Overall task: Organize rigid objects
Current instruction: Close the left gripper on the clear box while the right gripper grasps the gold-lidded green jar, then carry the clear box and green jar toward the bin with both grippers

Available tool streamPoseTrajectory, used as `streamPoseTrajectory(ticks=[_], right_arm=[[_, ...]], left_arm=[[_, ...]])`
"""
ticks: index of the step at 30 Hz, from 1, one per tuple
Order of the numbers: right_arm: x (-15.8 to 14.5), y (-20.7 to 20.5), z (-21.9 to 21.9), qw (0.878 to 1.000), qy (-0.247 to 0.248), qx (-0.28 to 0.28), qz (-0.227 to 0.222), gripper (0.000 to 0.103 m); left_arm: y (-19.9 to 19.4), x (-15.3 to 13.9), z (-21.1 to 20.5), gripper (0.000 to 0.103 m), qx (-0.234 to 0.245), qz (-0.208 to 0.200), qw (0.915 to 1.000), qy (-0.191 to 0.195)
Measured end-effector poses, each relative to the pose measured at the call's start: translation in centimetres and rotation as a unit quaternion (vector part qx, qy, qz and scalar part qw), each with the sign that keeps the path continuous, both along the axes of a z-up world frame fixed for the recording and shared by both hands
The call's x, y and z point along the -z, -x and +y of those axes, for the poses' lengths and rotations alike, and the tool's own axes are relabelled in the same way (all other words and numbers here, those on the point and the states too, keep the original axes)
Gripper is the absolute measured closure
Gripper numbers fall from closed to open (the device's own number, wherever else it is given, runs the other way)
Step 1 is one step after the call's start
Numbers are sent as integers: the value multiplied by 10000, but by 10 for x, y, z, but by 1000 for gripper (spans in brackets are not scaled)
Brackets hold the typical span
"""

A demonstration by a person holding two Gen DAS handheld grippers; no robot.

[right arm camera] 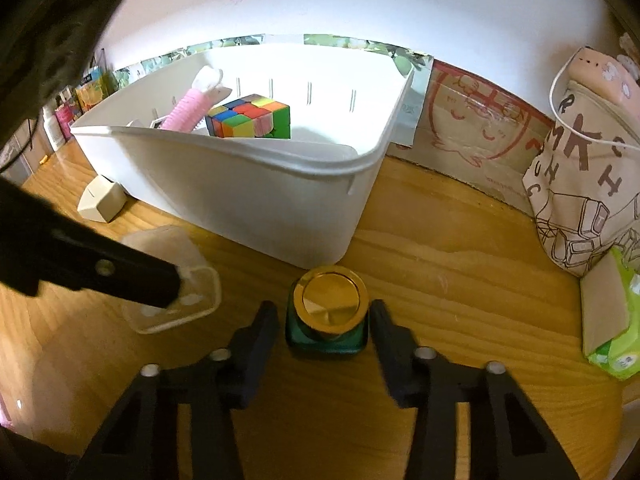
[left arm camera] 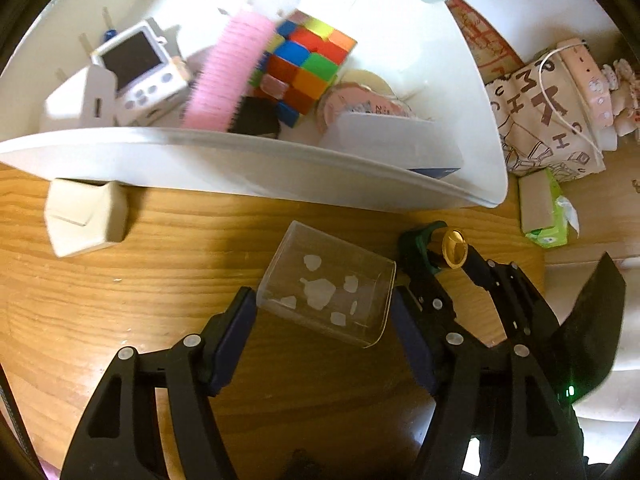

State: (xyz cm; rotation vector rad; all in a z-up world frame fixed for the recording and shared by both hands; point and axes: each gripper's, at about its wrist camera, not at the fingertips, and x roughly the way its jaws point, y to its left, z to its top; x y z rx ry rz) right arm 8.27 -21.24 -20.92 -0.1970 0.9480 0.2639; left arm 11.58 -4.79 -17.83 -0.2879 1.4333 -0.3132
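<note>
The left wrist view is showing the white bin's (left arm camera: 256,168) contents fully: a colourful puzzle cube (left arm camera: 310,66), a pink brush (left arm camera: 228,76), a small white screen toy (left arm camera: 138,70) and a white box (left arm camera: 394,142) (the right wrist view is catching only the cube and brush). The left hand-held gripper (left arm camera: 324,304) is pressing both pads on a clear plastic box (left arm camera: 326,286) on the wooden worktop (left arm camera: 160,280). The right hand-held gripper (right arm camera: 324,328) is bracketing a green gold-capped bottle (right arm camera: 328,312) standing beside the bin, narrow gaps showing at each pad.
</note>
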Motion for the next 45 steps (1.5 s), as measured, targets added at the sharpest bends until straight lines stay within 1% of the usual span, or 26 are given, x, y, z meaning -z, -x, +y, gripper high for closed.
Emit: streamPoseTrajectory(ticks=[6, 9, 14, 20, 23, 25, 30, 35, 37, 42, 45], right_arm=[[-2, 2, 1, 10000, -28, 16, 89, 62], [-6, 10, 2, 9999, -49, 37, 93, 62], [-17, 26, 5, 10000, -62, 18, 48, 62], [-28, 45, 9, 10000, -83, 34, -3, 62], [-36, 51, 12, 9999, -54, 17, -90, 62], [-41, 55, 14, 9999, -23, -19, -164, 62], [-59, 55, 19, 9993, 11, -54, -370, 63], [-75, 50, 27, 9980, 96, -109, -614, 63], [-80, 48, 31, 9974, 128, -126, -695, 63], [-93, 35, 37, 9962, 152, -113, -855, 63], [-97, 26, 41, 9955, 153, -74, -932, 63]], left_arm=[[13, -11, 16, 31, -56, -129, 9999, -39], [21, -11, 12, 31, -51, -214, 9996, -179], [36, -11, 22, 31, -139, -229, 9995, -145], [54, -18, 46, 31, -209, -324, 9991, -198], [58, -24, 60, 31, -307, -442, 9984, -200], [60, -30, 71, 31, -412, -539, 9973, -274], [61, -48, 93, 31, -571, -817, 9945, -325], [56, -68, 110, 31, -600, -1174, 9898, -548], [54, -73, 117, 31, -613, -1271, 9883, -571], [41, -88, 127, 31, -617, -1558, 9834, -701], [31, -96, 132, 31, -620, -1688, 9811, -712]])
